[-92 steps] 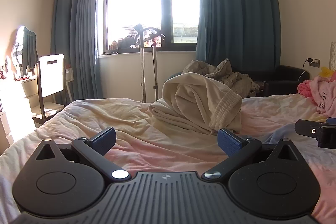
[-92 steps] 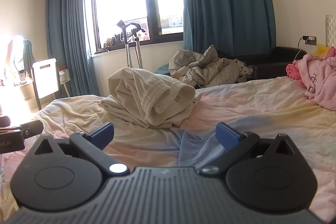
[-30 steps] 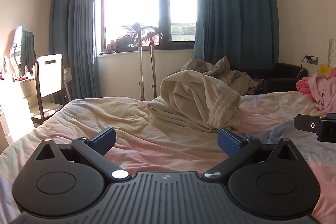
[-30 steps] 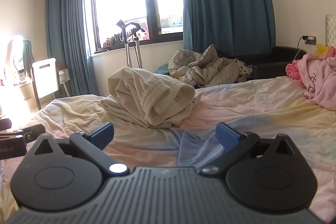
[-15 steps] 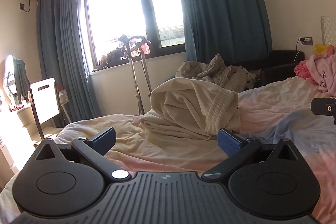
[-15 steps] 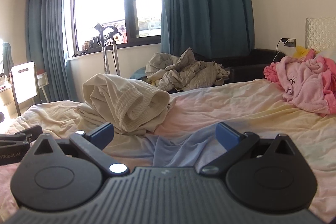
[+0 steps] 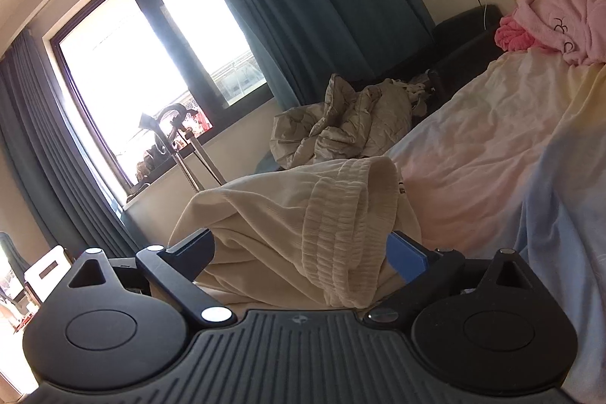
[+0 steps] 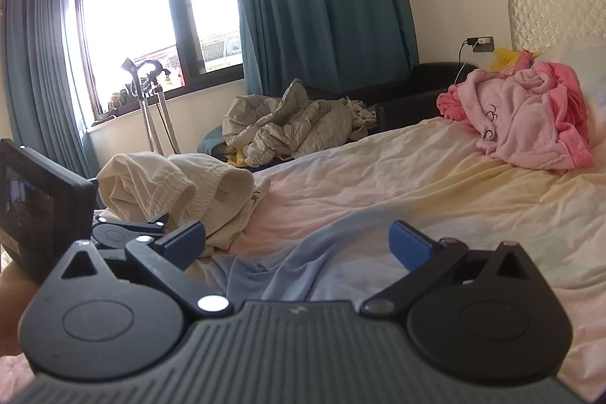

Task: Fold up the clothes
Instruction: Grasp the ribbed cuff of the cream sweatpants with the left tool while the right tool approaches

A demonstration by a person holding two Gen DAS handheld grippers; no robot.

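A crumpled cream garment [image 7: 303, 214] with a ribbed waistband lies heaped on the bed. My left gripper [image 7: 299, 252] has its blue fingers on either side of that heap. Its jaws are closing, and I see no pad pressing into the cloth. In the right wrist view the same cream garment [image 8: 174, 184] sits at the left, with the left gripper [image 8: 125, 233] against its near side. My right gripper [image 8: 297, 235] stands open with nothing between its fingers, just above a flat light blue garment [image 8: 303, 264].
The bed [image 8: 416, 184] has a pastel rumpled sheet. A pink robe [image 8: 522, 116] is piled near the headboard at the right. A grey quilt [image 8: 288, 127] lies on a dark sofa past the bed. Crutches [image 8: 151, 108] lean under the window.
The left gripper went forward to the cream garment and rolled, so the view tilts and the heap now fills the gap between its fingers. The right view swung right a little.
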